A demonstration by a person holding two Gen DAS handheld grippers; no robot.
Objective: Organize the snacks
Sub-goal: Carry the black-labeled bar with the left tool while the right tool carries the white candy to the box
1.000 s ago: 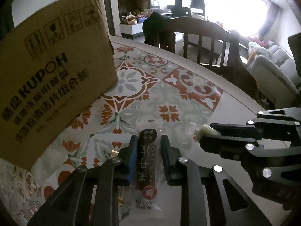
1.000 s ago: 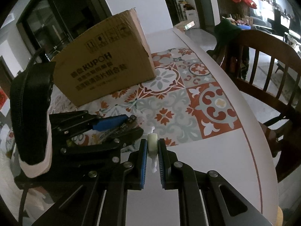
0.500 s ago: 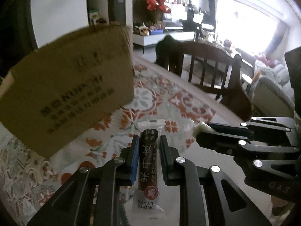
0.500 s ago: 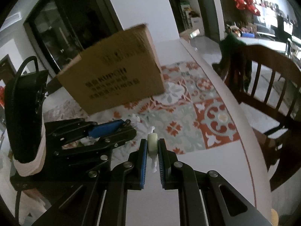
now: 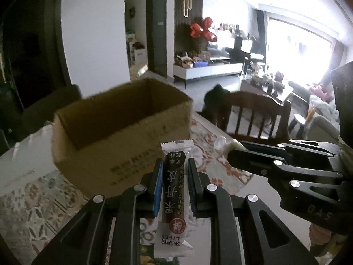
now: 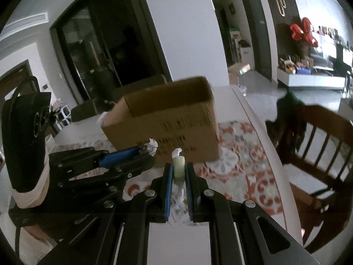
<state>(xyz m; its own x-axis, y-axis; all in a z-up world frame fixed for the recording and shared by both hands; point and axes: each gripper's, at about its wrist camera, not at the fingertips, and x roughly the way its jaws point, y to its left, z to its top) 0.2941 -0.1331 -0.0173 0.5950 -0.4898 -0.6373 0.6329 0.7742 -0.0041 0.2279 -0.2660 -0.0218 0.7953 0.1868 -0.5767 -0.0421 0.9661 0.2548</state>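
Note:
My left gripper (image 5: 174,167) is shut on a long brown snack bar (image 5: 174,190) in a clear-ended wrapper with white characters. It is held above the table, short of an open brown cardboard box (image 5: 123,137) whose inside looks dark. My right gripper (image 6: 178,172) is shut on a small pale green wrapped candy (image 6: 178,170). That candy (image 5: 229,148) also shows at the right gripper's tip in the left wrist view. The box (image 6: 167,123) stands just beyond both grippers, and the left gripper (image 6: 143,152) sits to the left in the right wrist view.
A patterned orange and grey mat (image 6: 242,172) covers the white round table (image 6: 253,110). A dark wooden chair (image 6: 320,145) stands at the table's right edge, seen too as a chair (image 5: 256,114) behind the box. A living room lies beyond.
Both grippers have risen with their snacks, so the box's open top now shows from above. Both grips are unchanged.

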